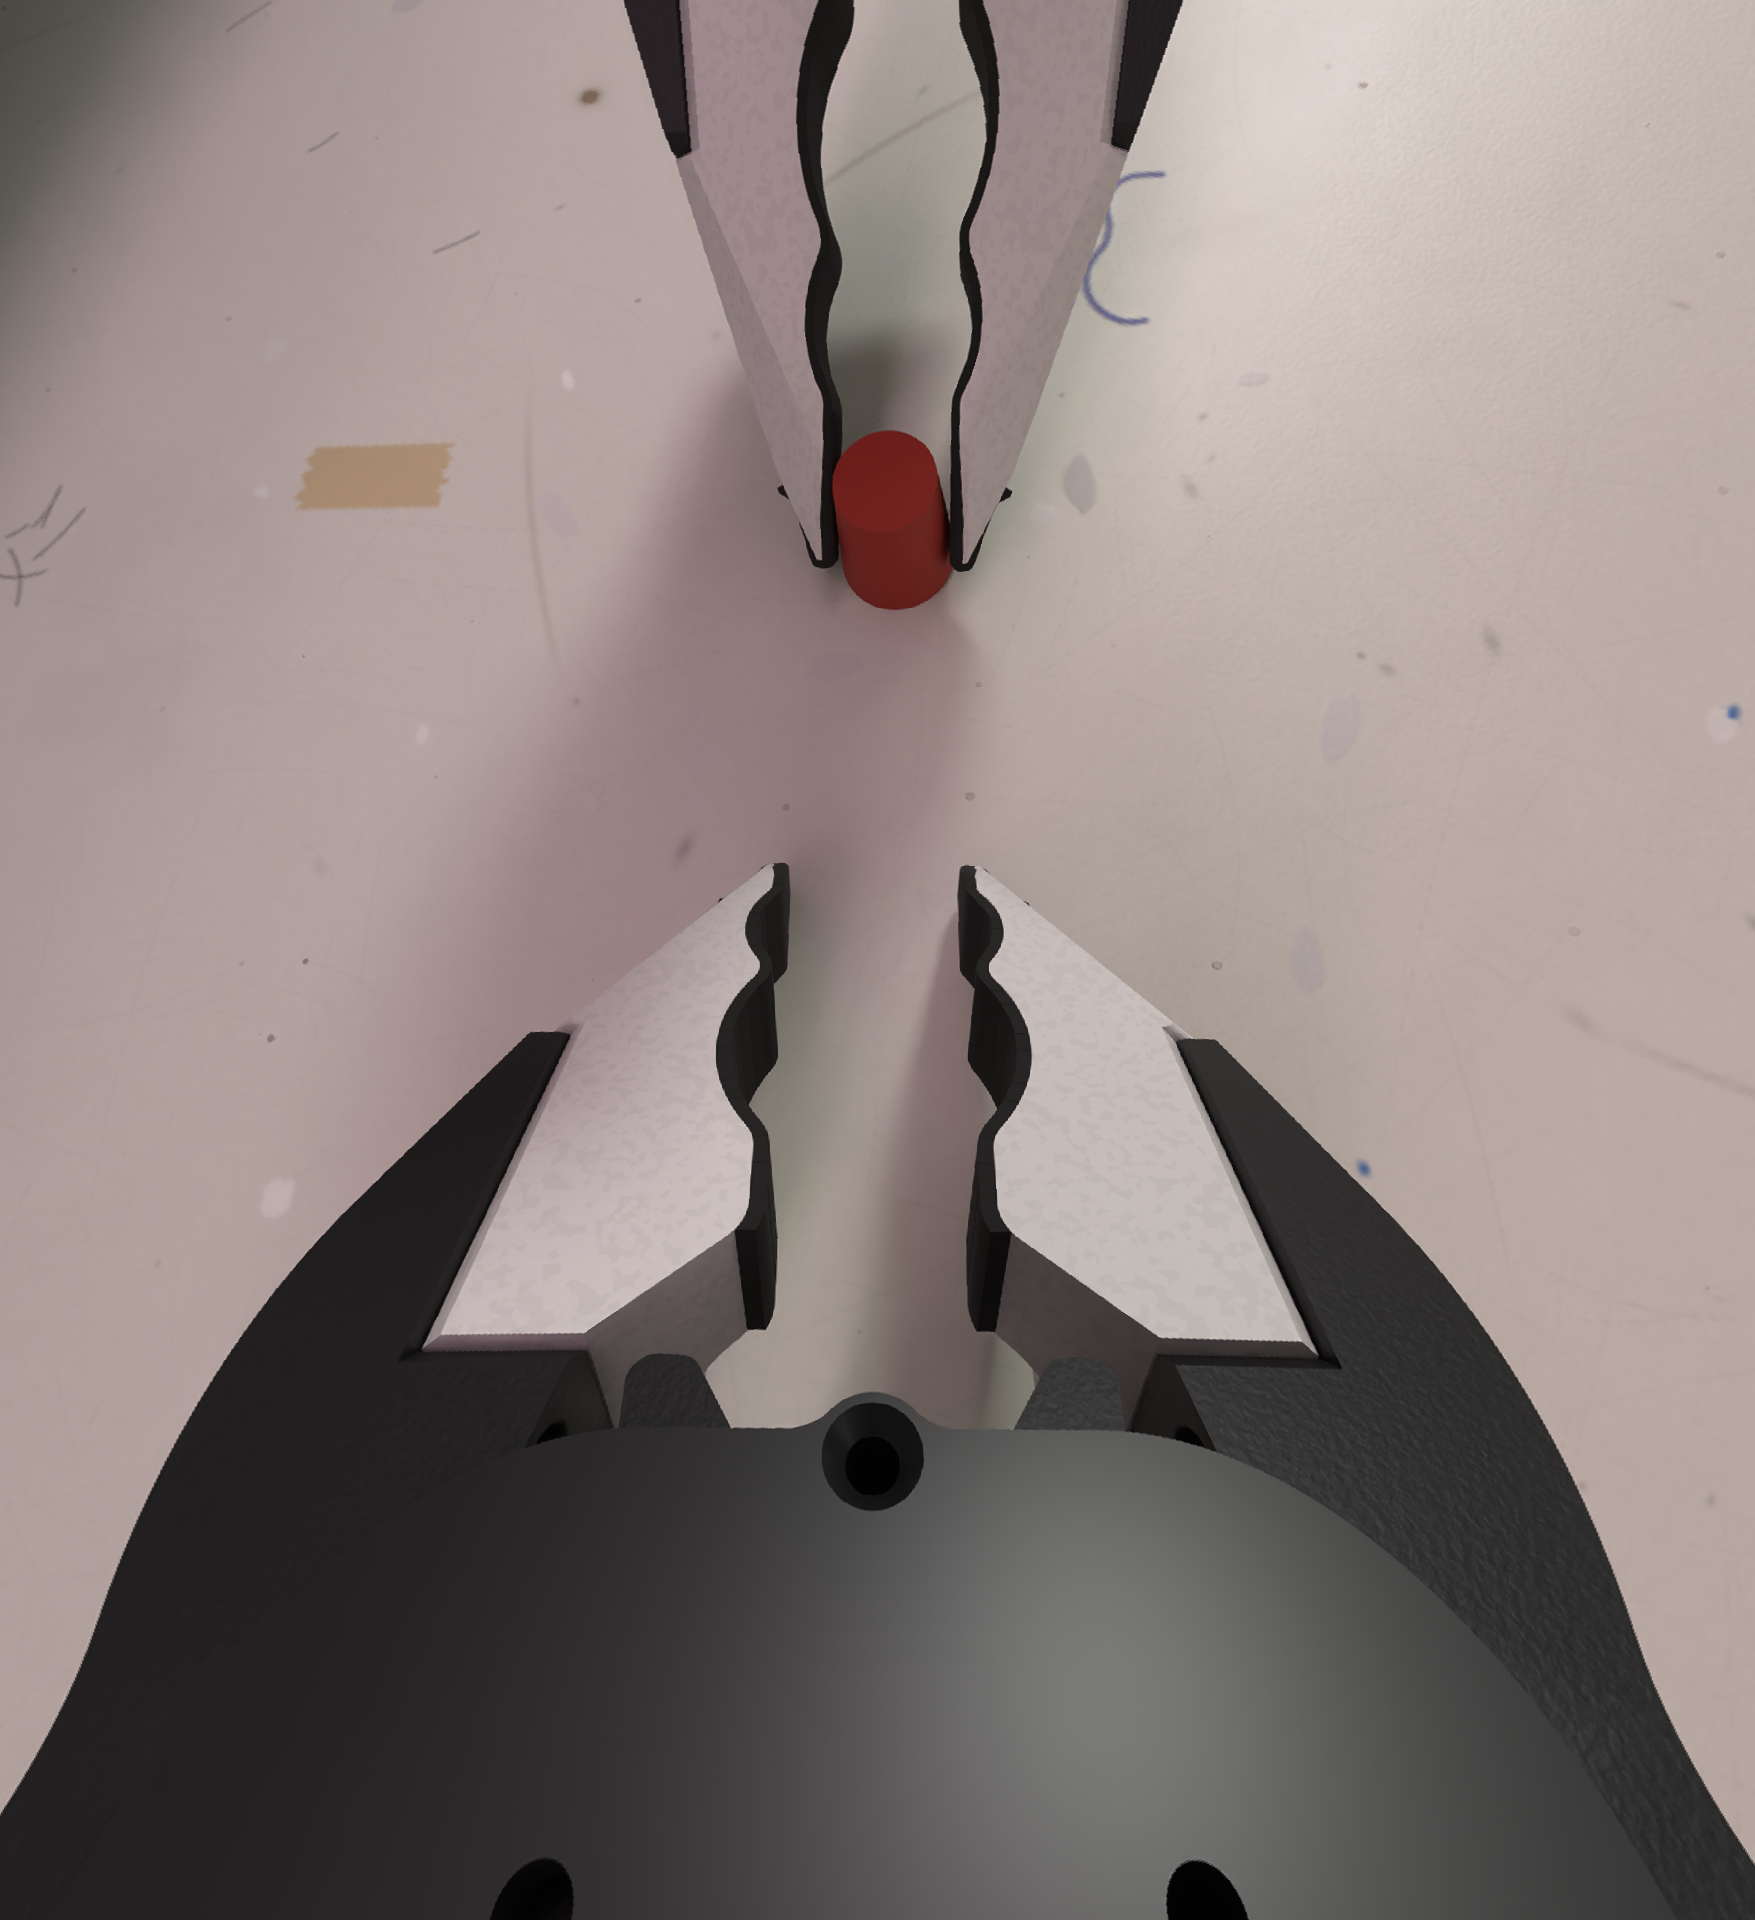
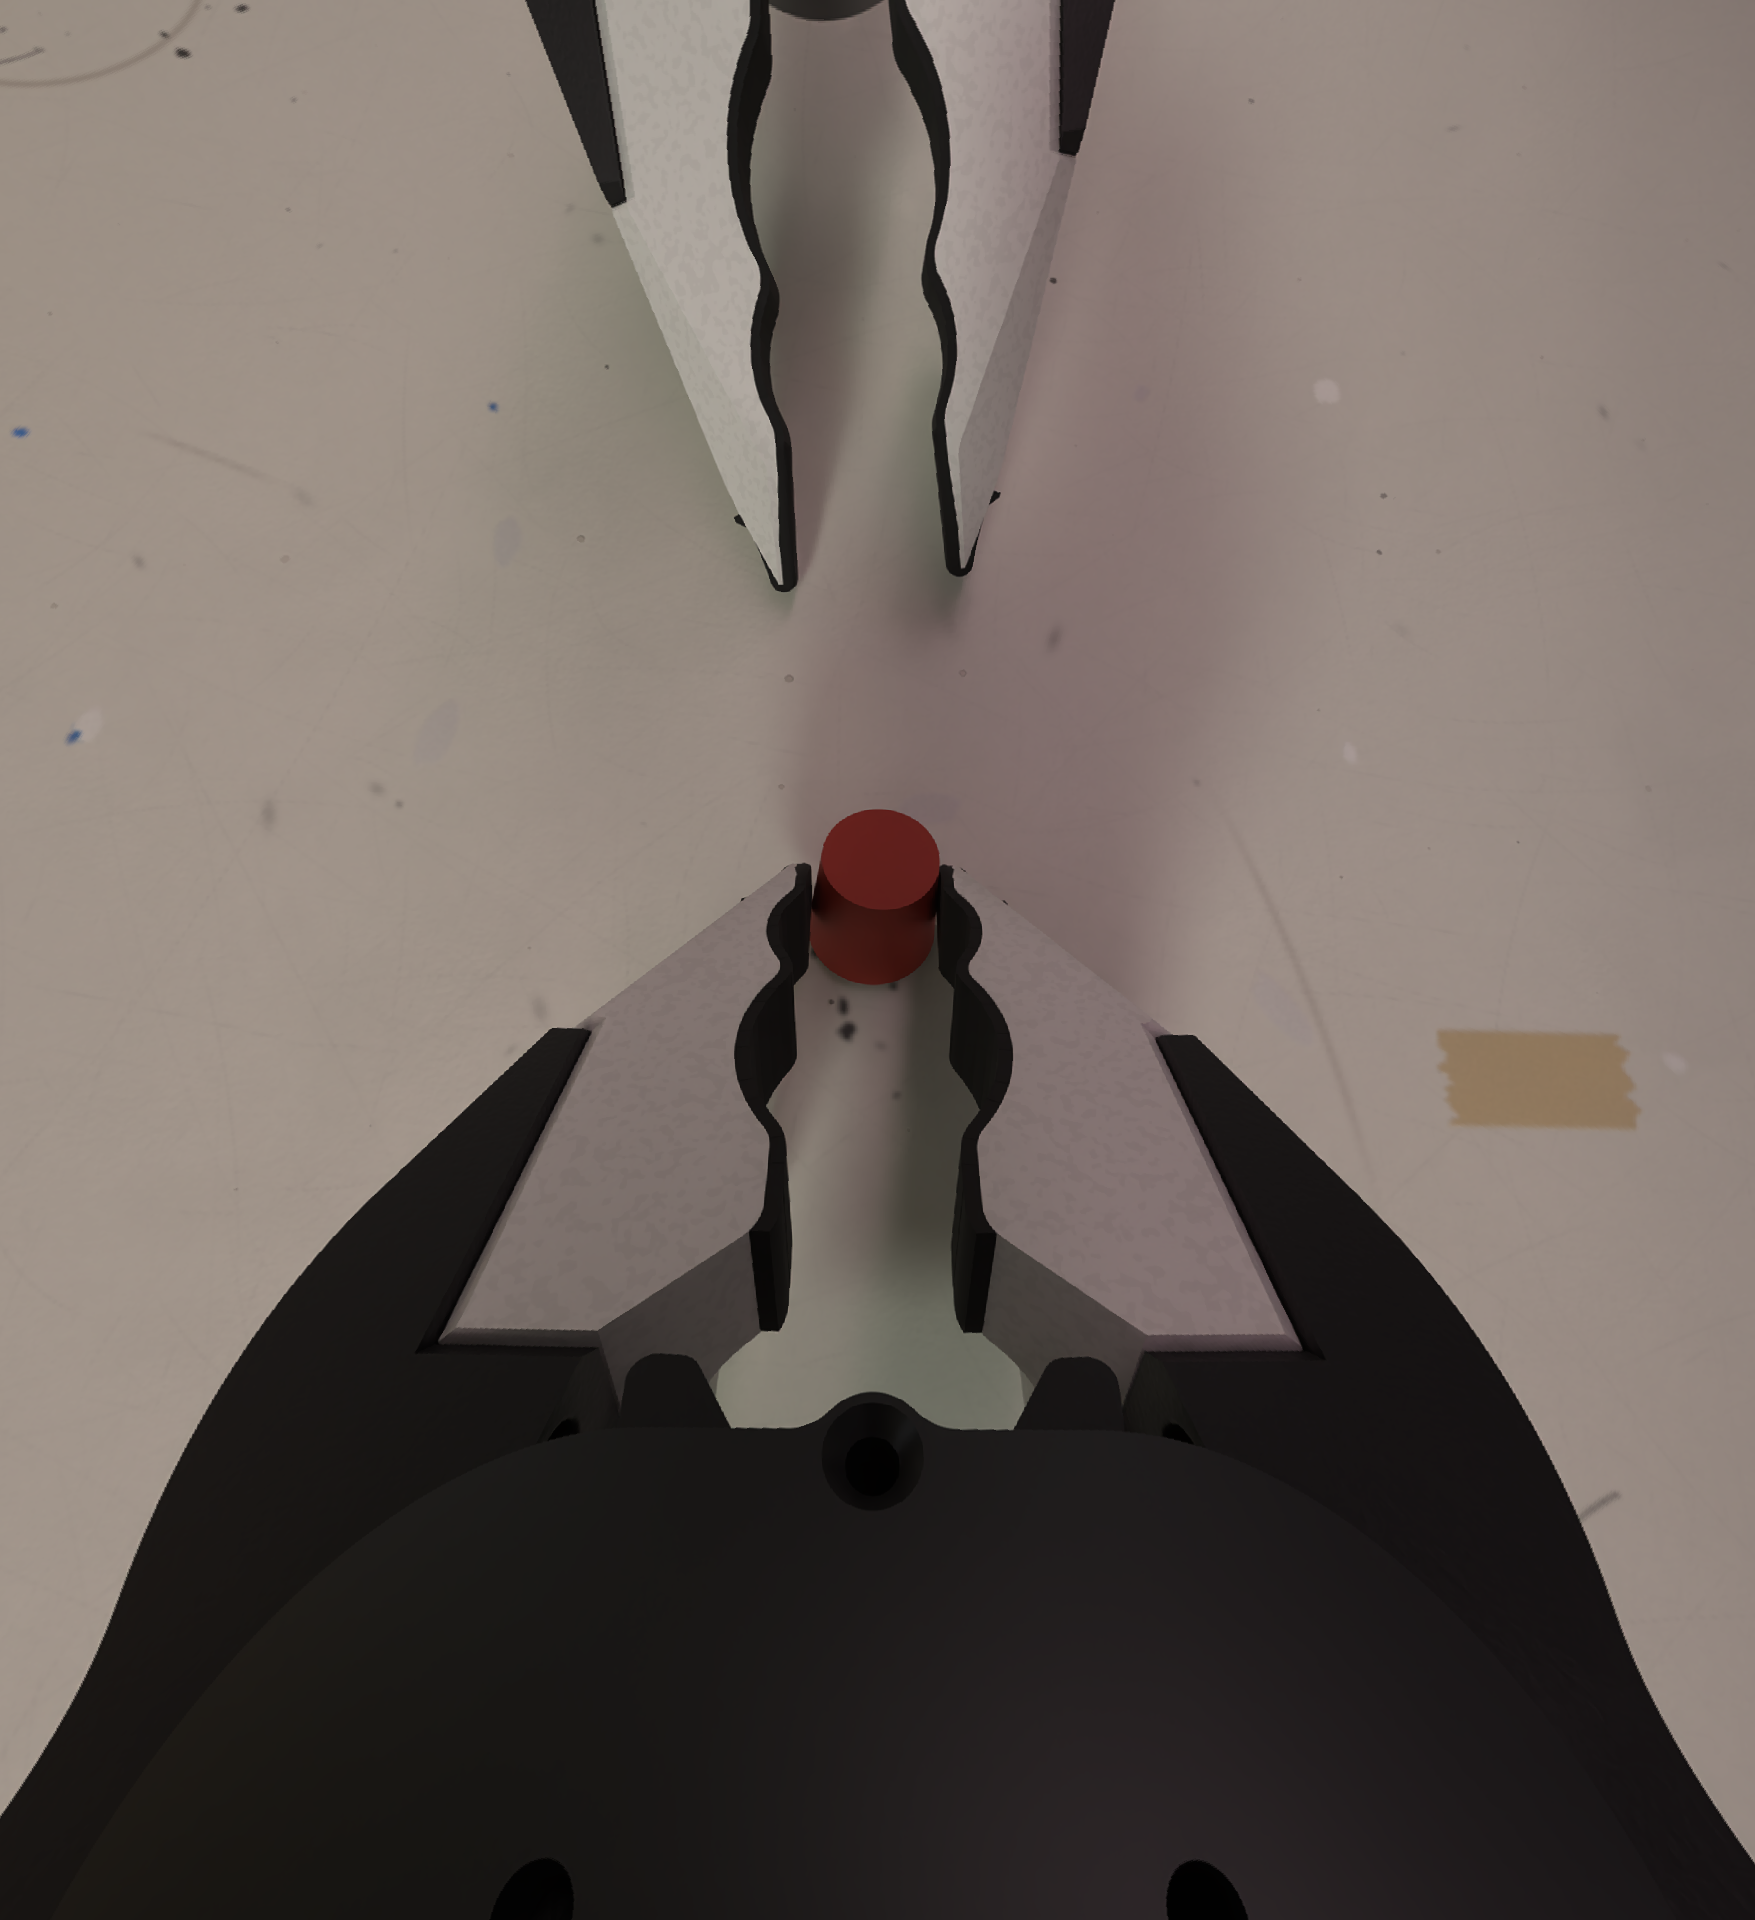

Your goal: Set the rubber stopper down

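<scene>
Two grippers face each other, tips well apart. Right gripper (image 2: 875, 878) pinches red rubber stopper (image 2: 875, 899) at very fingertips, jaws closed onto its sides. Stopper upright, long axis vertical, flat top up, base seemingly at or just above scuffed table (image 2: 229, 935); contact unclear. Left gripper (image 1: 873, 883) empty, jaws parted, stopper straight ahead on far side. Tan tape patch (image 2: 1536, 1078) off to right. Coming move likely: lower straight down, then release.

A rounded matte black housing is seen on the left gripper (image 1: 874, 873), with a round recessed screw hole at centre and two dark holes at the lower edge of the frame. Speckled pale grey wedge fingers (image 1: 644, 1132) are edged by wavy black rubber pads (image 1: 761, 1039). The right gripper (image 2: 874, 873) is built identically.
</scene>
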